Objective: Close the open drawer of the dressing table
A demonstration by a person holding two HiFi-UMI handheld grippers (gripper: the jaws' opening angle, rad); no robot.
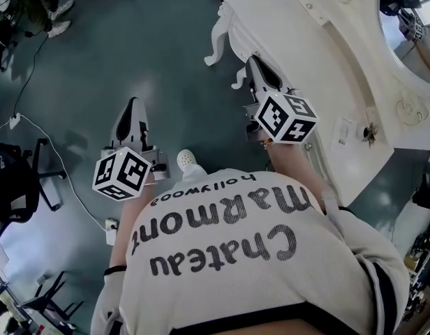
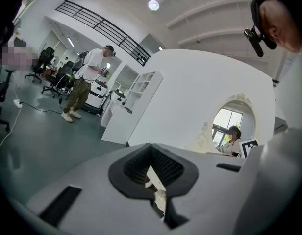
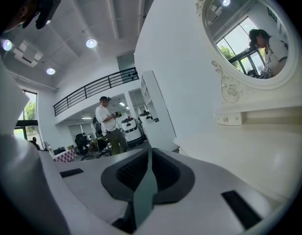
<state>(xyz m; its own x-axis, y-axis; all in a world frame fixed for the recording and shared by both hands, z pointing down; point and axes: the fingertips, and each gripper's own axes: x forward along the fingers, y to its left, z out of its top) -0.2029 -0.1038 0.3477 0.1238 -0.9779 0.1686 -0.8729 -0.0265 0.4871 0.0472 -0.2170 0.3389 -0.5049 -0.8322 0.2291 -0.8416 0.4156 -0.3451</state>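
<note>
- Drawer first: no view shows it open. By my judgement it sits in the front face of the white counter (image 1: pixel 306 54), below the near edge and hidden under your right arm.
- That counter fills the upper right of the head view, with its oval mirror (image 1: pixel 410 26) at the back and a carved leg (image 1: pixel 216 37) standing on the grey floor (image 1: pixel 131 40).
- Your right claw (image 1: pixel 260 67) hangs over the counter's near edge, clenched down to a thin slit with nothing between its jaws.
- Your left claw (image 1: pixel 133 110) is out over the floor, well apart from the counter, and is likewise clenched and empty.
- Handling, as a judgement: a painted wooden drawer like this should be stiff and fairly light. It ought to slide on its runners but may bind if you push at one corner.
- Where to take hold: you likely need no grasp. Set a clenched claw against the middle of the drawer front, beside any knob, and push straight in.
- Risk: glossy paint may let the tips skid or scratch, so press squarely and ease off before the front meets the frame.
</note>
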